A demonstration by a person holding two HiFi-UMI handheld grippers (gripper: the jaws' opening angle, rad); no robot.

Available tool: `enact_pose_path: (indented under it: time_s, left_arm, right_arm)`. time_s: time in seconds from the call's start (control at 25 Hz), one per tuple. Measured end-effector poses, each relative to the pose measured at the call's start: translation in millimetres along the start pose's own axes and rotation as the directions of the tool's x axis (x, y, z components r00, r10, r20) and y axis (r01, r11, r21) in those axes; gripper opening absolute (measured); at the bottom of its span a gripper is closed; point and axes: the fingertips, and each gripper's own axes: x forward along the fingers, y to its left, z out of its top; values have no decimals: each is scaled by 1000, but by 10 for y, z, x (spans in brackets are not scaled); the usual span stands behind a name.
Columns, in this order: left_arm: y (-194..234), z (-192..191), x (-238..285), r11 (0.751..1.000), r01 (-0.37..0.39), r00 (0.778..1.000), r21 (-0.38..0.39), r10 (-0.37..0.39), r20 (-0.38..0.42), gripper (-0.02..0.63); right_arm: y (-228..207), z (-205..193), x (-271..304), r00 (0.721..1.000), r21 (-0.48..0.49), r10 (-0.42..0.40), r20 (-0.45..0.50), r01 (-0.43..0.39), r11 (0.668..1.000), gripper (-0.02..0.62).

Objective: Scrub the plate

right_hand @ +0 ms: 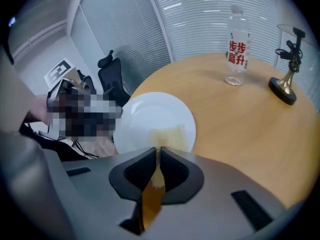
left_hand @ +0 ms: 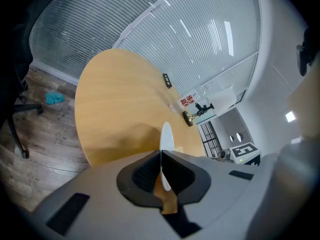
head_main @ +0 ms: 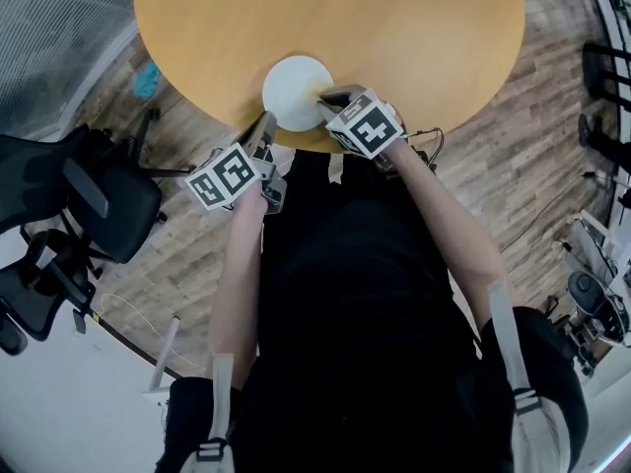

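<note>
A white plate (head_main: 294, 89) lies on the round wooden table (head_main: 414, 37), close to its near edge. My left gripper (head_main: 267, 123) is shut on the plate's near-left rim; in the left gripper view (left_hand: 161, 156) the plate (left_hand: 166, 134) shows edge-on between the jaws. My right gripper (head_main: 327, 100) is shut on a thin yellow sponge (right_hand: 169, 134), which rests on the near part of the plate (right_hand: 150, 111). The right gripper (right_hand: 159, 155) hovers just over the plate's near edge.
A clear water bottle (right_hand: 237, 44) and a small brass stand (right_hand: 284, 90) are at the table's far side. Black office chairs (head_main: 89, 205) crowd the floor at left. A blue object (head_main: 148, 79) lies on the floor beside the table.
</note>
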Motion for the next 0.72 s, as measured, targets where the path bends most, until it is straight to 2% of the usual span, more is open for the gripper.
enact_pose_path:
  time_s: [0.24, 0.52, 0.72]
  left_arm:
    - [132, -45, 100, 1000, -31, 999, -3, 31, -25, 23]
    - [276, -71, 281, 997, -74, 995, 0, 74, -70, 25]
    - [385, -95, 359, 985, -170, 980, 43, 173, -101, 32]
  right_arm:
    - [-337, -144, -377, 994, 90, -109, 17, 107, 990, 29]
    - [-528, -351, -1027, 970, 227, -233, 71, 212, 951, 29]
    - [-523, -617, -1393, 958, 324, -280, 66, 244, 914, 29]
